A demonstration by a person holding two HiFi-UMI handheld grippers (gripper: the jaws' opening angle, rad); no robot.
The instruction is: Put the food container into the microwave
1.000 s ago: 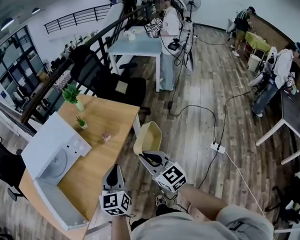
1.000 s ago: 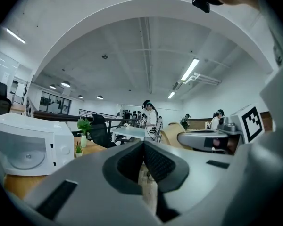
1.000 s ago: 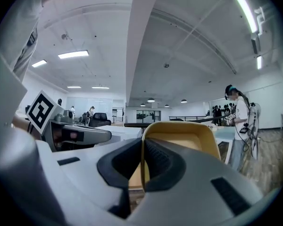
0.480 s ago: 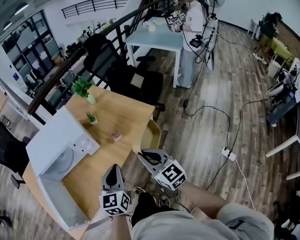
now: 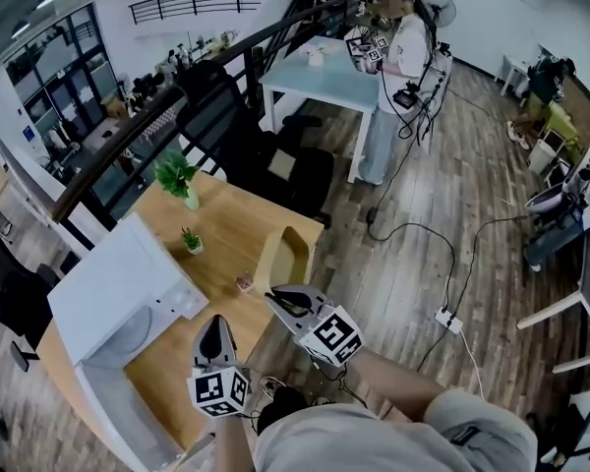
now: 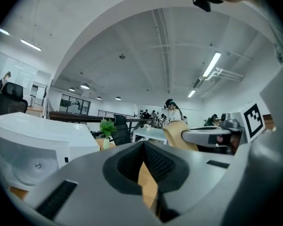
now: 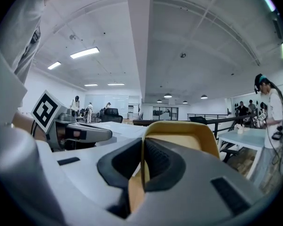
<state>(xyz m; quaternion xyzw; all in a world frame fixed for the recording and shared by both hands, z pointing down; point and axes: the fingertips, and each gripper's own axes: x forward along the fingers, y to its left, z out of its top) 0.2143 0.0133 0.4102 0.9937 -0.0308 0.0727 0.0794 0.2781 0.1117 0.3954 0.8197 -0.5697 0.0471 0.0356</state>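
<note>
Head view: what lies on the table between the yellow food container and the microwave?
In the head view, a small pinkish object sits on the wooden table between the food container and the microwave.

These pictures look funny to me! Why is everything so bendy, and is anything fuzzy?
Head view: the wide lens bends the wooden floor into curves. Left gripper view: black corners ring the picture. Right gripper view: the ceiling light glares; the near food container looks slightly soft.
</note>
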